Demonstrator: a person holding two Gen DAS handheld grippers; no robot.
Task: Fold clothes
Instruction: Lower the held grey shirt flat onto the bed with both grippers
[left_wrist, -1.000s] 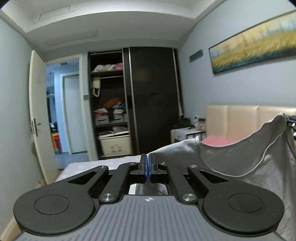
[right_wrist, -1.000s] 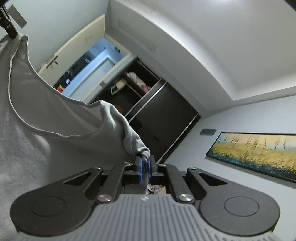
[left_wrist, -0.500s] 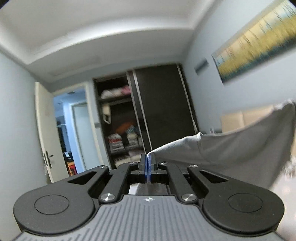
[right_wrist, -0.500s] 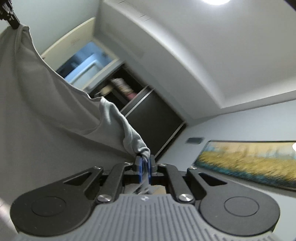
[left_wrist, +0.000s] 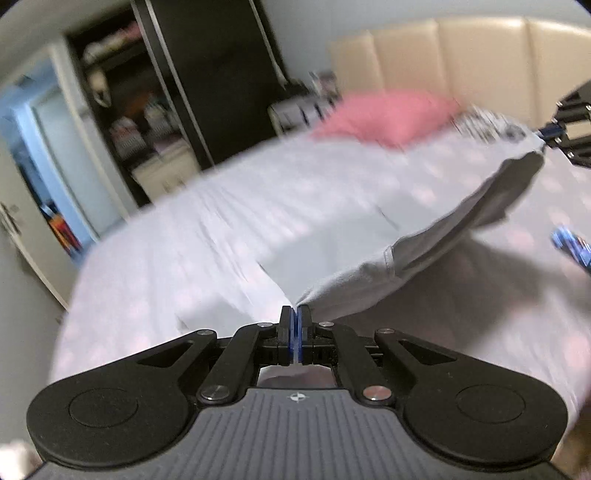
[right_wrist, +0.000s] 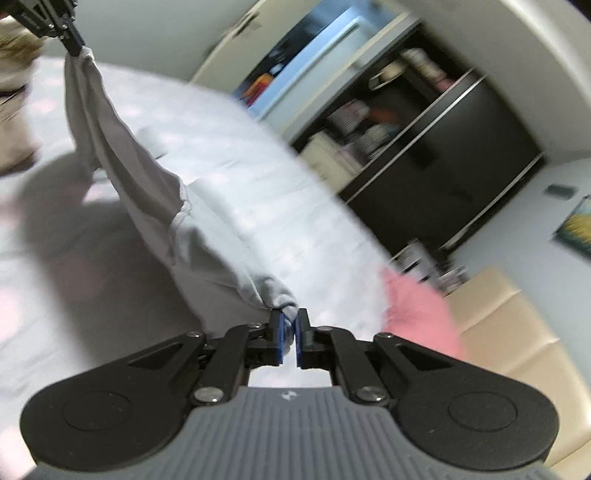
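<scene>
- Two grippers are being kept on one grey garment (left_wrist: 424, 254), stretched above the bed (left_wrist: 177, 258).
- Left gripper (left_wrist: 295, 314): jaws pressed together, cloth being pinched at 12 o'clock.
- Right gripper (right_wrist: 290, 319): jaws narrowly parted, fabric being held between.

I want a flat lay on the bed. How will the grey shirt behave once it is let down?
Likely floppy: the grey shirt sags between the left gripper and right gripper. Probably light, since two corner pinches carry it. It may wrinkle on the bed.
</scene>
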